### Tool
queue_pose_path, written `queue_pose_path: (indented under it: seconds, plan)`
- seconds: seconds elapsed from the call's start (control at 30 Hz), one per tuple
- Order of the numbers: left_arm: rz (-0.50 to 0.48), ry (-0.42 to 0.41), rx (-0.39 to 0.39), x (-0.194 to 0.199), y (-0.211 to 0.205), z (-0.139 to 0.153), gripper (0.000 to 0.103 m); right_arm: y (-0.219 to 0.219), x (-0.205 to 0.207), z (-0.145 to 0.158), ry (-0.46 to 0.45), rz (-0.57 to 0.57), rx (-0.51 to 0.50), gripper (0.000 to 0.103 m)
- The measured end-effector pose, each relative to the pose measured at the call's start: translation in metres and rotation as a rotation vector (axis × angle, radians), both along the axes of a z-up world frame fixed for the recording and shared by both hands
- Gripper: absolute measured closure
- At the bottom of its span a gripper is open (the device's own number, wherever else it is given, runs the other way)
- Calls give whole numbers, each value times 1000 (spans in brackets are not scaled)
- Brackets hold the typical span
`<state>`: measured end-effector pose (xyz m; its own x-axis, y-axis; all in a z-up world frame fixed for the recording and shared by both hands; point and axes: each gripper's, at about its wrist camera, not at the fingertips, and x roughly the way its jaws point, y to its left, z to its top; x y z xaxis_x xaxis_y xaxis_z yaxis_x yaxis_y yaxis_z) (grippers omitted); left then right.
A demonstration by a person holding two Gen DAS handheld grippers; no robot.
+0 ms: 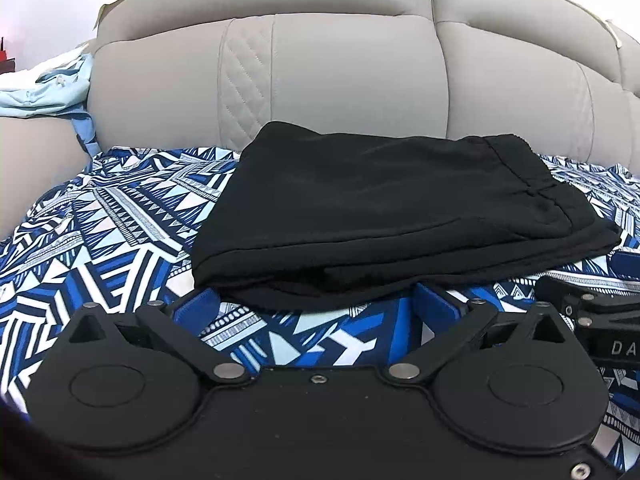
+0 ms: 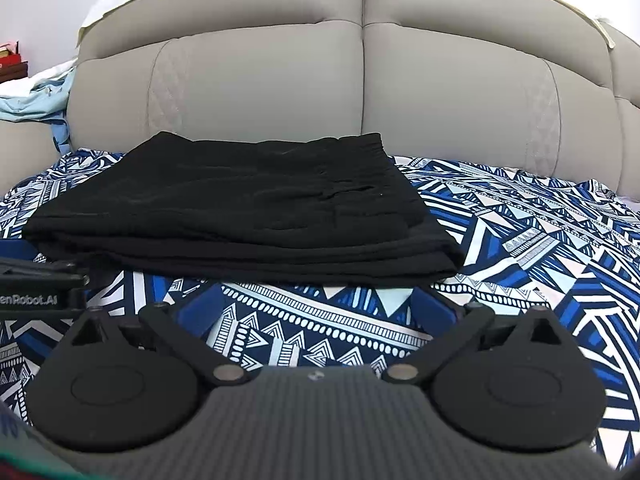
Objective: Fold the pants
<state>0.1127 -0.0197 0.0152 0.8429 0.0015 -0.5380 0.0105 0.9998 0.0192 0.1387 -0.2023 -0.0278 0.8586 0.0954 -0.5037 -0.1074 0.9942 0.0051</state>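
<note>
pants (image 1: 380, 216) folded flat mid-bedsheet (image 1: 100, 232) | we keep left gripper (image 1: 316, 300), right gripper (image 2: 316, 300) released, clear of fold

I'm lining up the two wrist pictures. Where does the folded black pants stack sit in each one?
Left wrist: folded black pants at centre, slightly right, just beyond the open left hand-held gripper.
Right wrist: pants centre-left, beyond the open right hand-held gripper.
Shared landmark: grey padded headboard behind them.
</note>
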Motion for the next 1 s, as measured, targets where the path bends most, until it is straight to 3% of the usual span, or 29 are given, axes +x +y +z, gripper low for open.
queue_pose_path:
  seconds: [1.0]
  plan:
    - [6, -14, -15, 0, 0, -2, 0, 0, 1, 0, 0, 6, -4, 0]
